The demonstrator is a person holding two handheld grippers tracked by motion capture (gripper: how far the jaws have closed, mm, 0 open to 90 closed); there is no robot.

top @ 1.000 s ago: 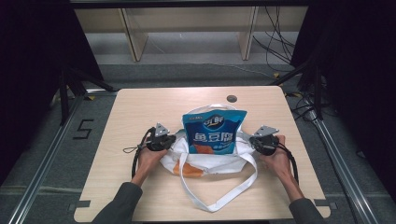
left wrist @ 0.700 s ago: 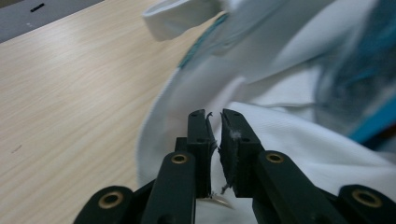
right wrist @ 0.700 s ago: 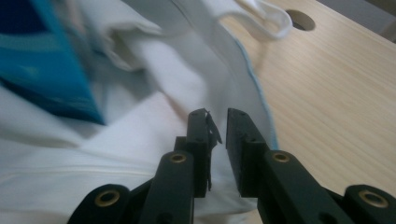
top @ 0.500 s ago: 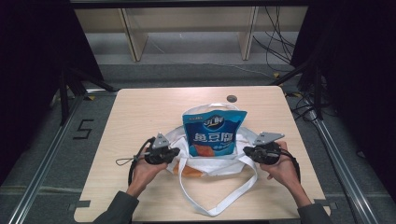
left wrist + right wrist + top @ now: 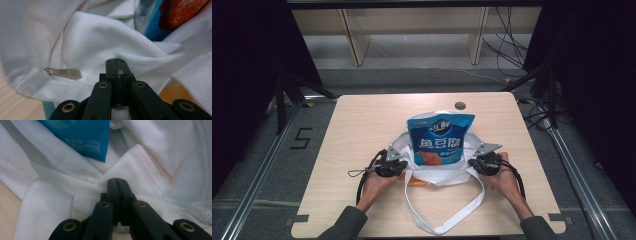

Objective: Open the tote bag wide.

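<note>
Soft white tote bag (image 5: 437, 172) sags under the blue snack pouch (image 5: 440, 140); left gripper (image 5: 401, 167) at nine o'clock, right gripper (image 5: 473, 163) at three, each pinching limp rim cloth; grip hems.

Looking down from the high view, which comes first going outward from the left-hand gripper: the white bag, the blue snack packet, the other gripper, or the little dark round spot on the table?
From the left gripper:
1. White bag, pinched in its jaws, to the gripper's right.
2. Blue snack packet, standing in the bag, centre.
3. Right gripper, on the bag's opposite side.
4. Dark round spot, at the table's far edge.
</note>
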